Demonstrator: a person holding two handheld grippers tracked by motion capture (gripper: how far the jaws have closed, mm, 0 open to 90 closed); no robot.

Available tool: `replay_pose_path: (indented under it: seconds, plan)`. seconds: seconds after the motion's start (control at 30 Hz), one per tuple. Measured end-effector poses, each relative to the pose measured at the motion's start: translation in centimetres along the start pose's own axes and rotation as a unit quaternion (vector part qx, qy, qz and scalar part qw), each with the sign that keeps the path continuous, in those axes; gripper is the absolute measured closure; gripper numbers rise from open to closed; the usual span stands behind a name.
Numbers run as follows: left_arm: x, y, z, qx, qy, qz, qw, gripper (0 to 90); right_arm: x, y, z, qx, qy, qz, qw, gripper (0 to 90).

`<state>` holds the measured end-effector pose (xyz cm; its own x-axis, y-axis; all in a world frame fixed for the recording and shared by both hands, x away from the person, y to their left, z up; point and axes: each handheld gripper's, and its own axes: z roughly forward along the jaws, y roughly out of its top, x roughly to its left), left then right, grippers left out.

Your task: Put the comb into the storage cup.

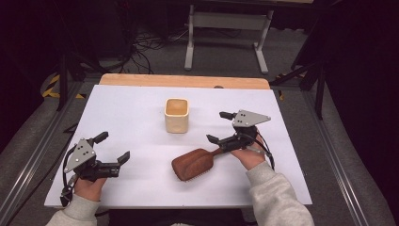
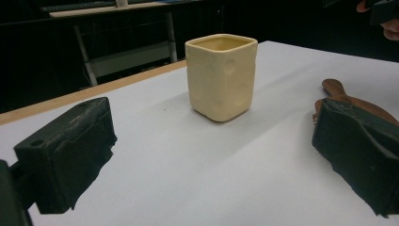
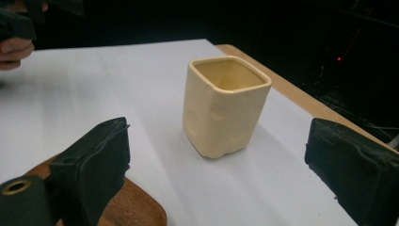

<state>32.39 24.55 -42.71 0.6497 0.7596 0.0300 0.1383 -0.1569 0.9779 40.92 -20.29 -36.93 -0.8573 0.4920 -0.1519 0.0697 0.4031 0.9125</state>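
Brush (image 1: 194, 163) lies free on table (image 1: 141, 127); both grippers, right (image 1: 220, 127) and left (image 1: 113, 147), wide, empty. Next: brush handle to be gripped, probably for cup (image 1: 176, 115).

A white table (image 1: 136, 122) takes up the middle of the high view. A wooden strip (image 1: 183, 81) runs along its far edge, with a small dark spot on the strip toward the right. Beyond it, at top centre, a pale metal frame (image 1: 228, 21) stands on two feet on the grey floor (image 1: 226, 59). Black cables (image 1: 146, 47) lie tangled at upper left. Yellow-black tape (image 1: 51, 87) marks the floor at left. Dark stand legs (image 1: 306, 75) slant at right.
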Motion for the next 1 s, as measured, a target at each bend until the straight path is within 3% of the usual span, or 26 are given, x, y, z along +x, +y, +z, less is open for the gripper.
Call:
replay_pose_path:
  seconds: [0.1, 0.2, 0.3, 0.37, 0.4, 0.5, 0.53, 0.57, 0.6, 0.63, 0.67, 0.7, 0.73, 0.83, 0.87, 0.93, 0.97, 1.0]
  plan:
    - [0.0, 0.0, 0.0, 0.001, -0.001, 0.001, 1.0, 0.7, -0.2, 0.2, 0.2, 0.014, 0.002, -0.008, 0.9999, 9.1]
    - [0.0, 0.0, 0.1, 0.002, -0.002, 0.001, 1.0, 0.7, -0.8, 0.3, 0.4, 0.028, 0.011, -0.001, 0.9996, 10.6]
    - [0.0, 0.0, 0.1, 0.002, -0.002, 0.001, 1.0, 0.7, -1.1, 0.4, 0.6, 0.046, 0.019, -0.007, 0.9987, 16.3]
    - [0.0, 0.0, 0.1, 0.002, -0.002, 0.001, 1.0, 0.7, -1.3, 0.4, 0.8, 0.06, 0.029, -0.009, 0.9977, 24.3]
    - [0.0, 0.0, 0.1, 0.002, -0.002, 0.001, 1.0, 0.7, -1.5, 0.5, 1.0, 0.079, 0.041, -0.016, 0.9959, 38.5]
    - [0.0, 0.0, 0.1, 0.003, -0.002, 0.001, 1.0, 0.7, -1.6, 0.5, 1.3, 0.108, 0.045, -0.037, 0.9924, 64.9]
    - [0.0, 0.0, 0.1, 0.003, -0.002, 0.001, 1.0, 0.7, -1.6, 0.5, 1.3, 0.108, 0.045, -0.037, 0.9924, 64.9]
    - [0.0, 0.0, 0.1, 0.003, -0.002, 0.001, 1.0, 0.7, -1.7, 0.3, 1.7, 0.134, 0.048, -0.043, 0.9888, 78.8]
    - [0.0, 0.0, 0.1, 0.003, -0.002, 0.001, 1.0, 0.8, -1.8, 0.2, 2.0, 0.149, 0.051, -0.044, 0.9865, 86.0]
    - [0.0, -0.1, 0.1, 0.004, -0.002, 0.0, 1.0, 0.8, -1.8, 0.2, 2.0, 0.149, 0.051, -0.044, 0.9865, 86.0]
    - [0.0, -0.1, 0.1, 0.004, -0.003, 0.0, 1.0, 0.8, -1.8, 0.1, 2.2, 0.161, 0.05, -0.052, 0.9844, 89.8]
    - [0.0, -0.1, 0.1, 0.004, -0.003, 0.002, 1.0, 0.7, -2.0, -0.1, 2.7, 0.185, 0.051, -0.058, 0.9796, 90.0]
    - [0.0, -0.1, 0.1, 0.004, -0.003, 0.002, 1.0, 0.8, -2.0, -0.1, 2.7, 0.185, 0.051, -0.058, 0.9796, 90.0]
    - [0.1, -0.1, 0.2, 0.004, -0.004, 0.002, 1.0, 0.8, -2.1, -0.2, 3.6, 0.222, 0.049, -0.074, 0.9709, 90.0]
    - [0.1, -0.1, 0.2, 0.004, -0.004, 0.002, 1.0, 0.8, -2.1, -0.2, 3.6, 0.222, 0.049, -0.074, 0.9709, 90.0]
    - [0.1, -0.1, 0.2, 0.004, -0.004, 0.003, 1.0, 0.8, -2.3, -0.5, 4.1, 0.239, 0.053, -0.077, 0.9666, 90.0]
    - [0.1, -0.1, 0.2, 0.005, -0.004, 0.003, 1.0, 0.8, -2.4, -0.7, 4.4, 0.249, 0.054, -0.078, 0.9638, 90.0]
    - [0.1, -0.1, 0.2, 0.004, -0.004, 0.003, 1.0, 0.8, -2.5, -1.0, 4.8, 0.267, 0.061, -0.079, 0.9587, 90.0]
